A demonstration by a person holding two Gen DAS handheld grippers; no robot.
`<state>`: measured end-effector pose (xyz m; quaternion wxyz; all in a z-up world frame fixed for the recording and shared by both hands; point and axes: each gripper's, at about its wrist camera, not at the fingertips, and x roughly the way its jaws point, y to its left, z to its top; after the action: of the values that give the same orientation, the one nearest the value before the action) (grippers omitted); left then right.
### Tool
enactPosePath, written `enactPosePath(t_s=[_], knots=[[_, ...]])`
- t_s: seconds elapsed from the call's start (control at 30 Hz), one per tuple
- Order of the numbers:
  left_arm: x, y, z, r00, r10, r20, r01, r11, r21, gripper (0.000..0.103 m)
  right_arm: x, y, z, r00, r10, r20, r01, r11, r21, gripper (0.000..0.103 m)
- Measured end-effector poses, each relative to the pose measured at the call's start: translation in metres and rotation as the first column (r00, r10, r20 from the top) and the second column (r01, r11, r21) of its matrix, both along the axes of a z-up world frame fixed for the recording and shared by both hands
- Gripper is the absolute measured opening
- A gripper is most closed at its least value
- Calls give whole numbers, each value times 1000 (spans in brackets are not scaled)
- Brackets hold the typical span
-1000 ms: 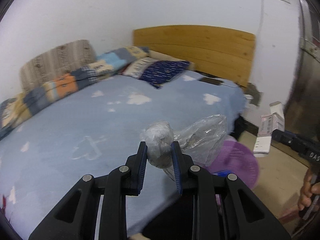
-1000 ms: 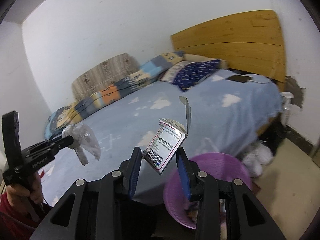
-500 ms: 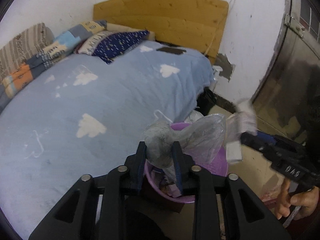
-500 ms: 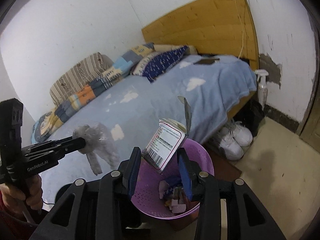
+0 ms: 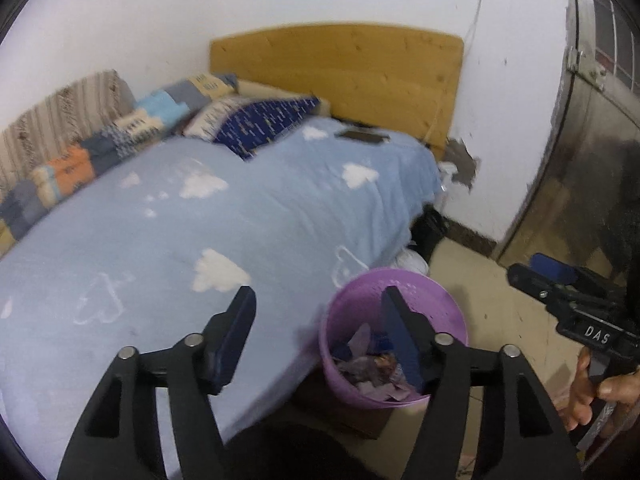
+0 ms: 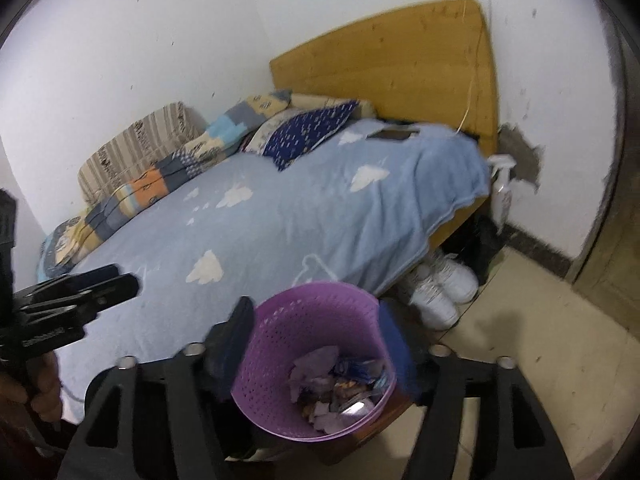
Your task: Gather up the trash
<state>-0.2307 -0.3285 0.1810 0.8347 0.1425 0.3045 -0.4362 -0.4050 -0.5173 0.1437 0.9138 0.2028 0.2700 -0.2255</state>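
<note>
A purple perforated trash basket (image 5: 360, 300) stands on the floor beside the bed, holding several scraps of paper and wrappers (image 5: 372, 364). It also shows in the right wrist view (image 6: 280, 344) with the trash (image 6: 340, 384) inside. My left gripper (image 5: 318, 320) is open and empty, above the bed edge and the basket. My right gripper (image 6: 316, 328) is open and empty, straddling the basket from above. The right gripper also shows in the left wrist view (image 5: 560, 288), and the left gripper in the right wrist view (image 6: 76, 292).
The bed with a blue cloud blanket (image 5: 200, 216) fills the left. Pillows (image 5: 264, 120) and a wooden headboard (image 5: 340, 68) are at the back, with a dark phone (image 5: 362, 135) on the blanket. White shoes (image 6: 440, 284) and a spray bottle (image 6: 502, 188) sit by the wall. A metal door (image 5: 592, 160) stands at right.
Both grippers have opened. The crumpled plastic bag has left my left gripper and the barcoded box has left my right gripper. Both views have swung back toward the bed.
</note>
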Motion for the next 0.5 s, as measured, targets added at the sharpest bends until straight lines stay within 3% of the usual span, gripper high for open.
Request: enactPosePath(t_s=[0.13, 0.27, 0.4, 0.5], knots=[[-1, 40, 13, 998, 56, 27, -54, 997, -47, 82, -6, 26, 19, 997, -79, -5, 79, 993, -84, 87], [-9, 84, 19, 993, 110, 34, -107, 991, -85, 90, -6, 58, 29, 985, -173, -27, 168, 977, -131, 90], [-24, 112, 17, 986, 145, 86, -136, 986, -98, 99, -9, 93, 29, 936, -348, -57, 331, 923, -196, 100], [-36, 123, 15, 978, 160, 135, -149, 985, -92, 103, -17, 119, 29, 938, -347, -5, 338, 916, -217, 101]])
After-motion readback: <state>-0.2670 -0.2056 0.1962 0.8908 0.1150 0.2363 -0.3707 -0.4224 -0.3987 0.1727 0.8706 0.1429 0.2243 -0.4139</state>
